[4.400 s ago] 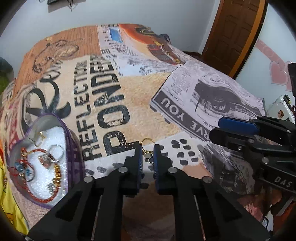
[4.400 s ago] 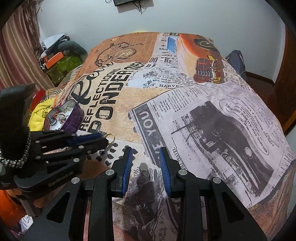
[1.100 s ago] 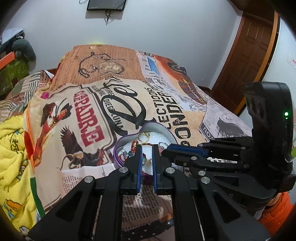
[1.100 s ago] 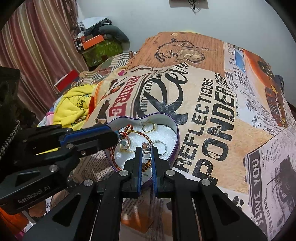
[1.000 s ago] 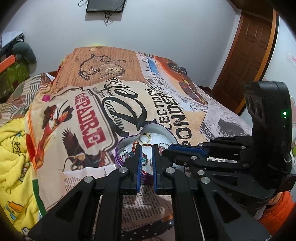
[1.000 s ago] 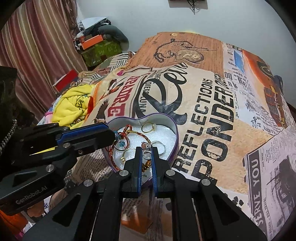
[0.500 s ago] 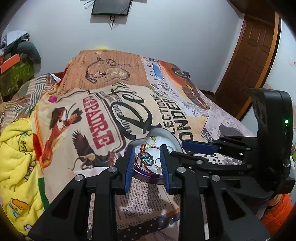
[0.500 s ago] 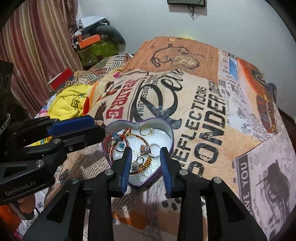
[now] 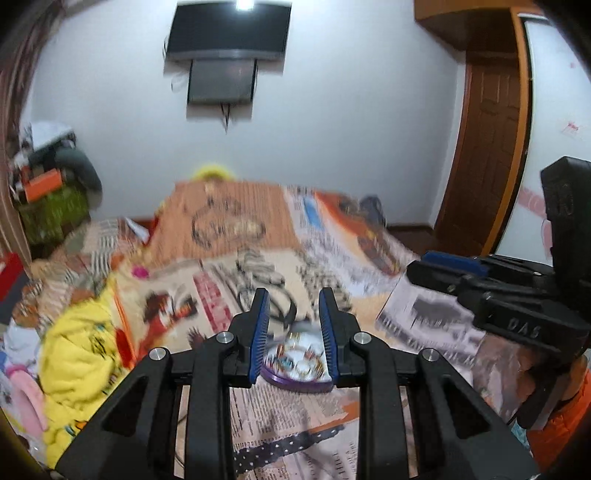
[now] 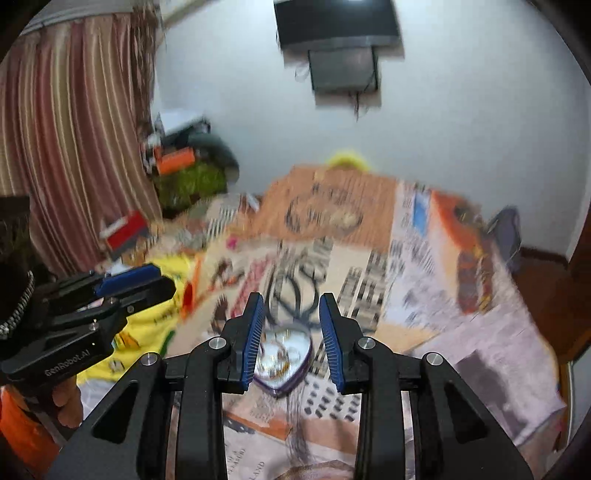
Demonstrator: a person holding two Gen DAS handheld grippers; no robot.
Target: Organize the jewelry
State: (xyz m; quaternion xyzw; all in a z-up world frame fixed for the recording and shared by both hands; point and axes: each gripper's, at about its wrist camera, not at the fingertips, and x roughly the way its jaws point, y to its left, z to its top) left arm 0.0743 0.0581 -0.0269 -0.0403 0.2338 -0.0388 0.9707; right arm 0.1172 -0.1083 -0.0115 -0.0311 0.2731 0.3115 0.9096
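Note:
A purple heart-shaped tin [image 9: 295, 380] with several rings and bracelets in it lies on the printed bedspread [image 9: 229, 229]. It also shows in the right wrist view [image 10: 291, 369]. My left gripper [image 9: 293, 328] is open and empty, raised well above the tin. My right gripper [image 10: 291, 328] is open and empty too, high above the tin. Each gripper shows in the other's view, the right one [image 9: 480, 280] and the left one [image 10: 110, 295]. Both views are blurred by motion.
A yellow cloth [image 9: 77, 350] lies at the bed's left side. A clutter pile [image 10: 184, 173] and a striped curtain [image 10: 74, 147] stand at the left. A wall screen [image 9: 225, 33] hangs ahead. A wooden door [image 9: 487, 155] is at the right.
Both grippers opened, let their jewelry go into the tin, and have risen and pulled back; the tin now looks small and far below.

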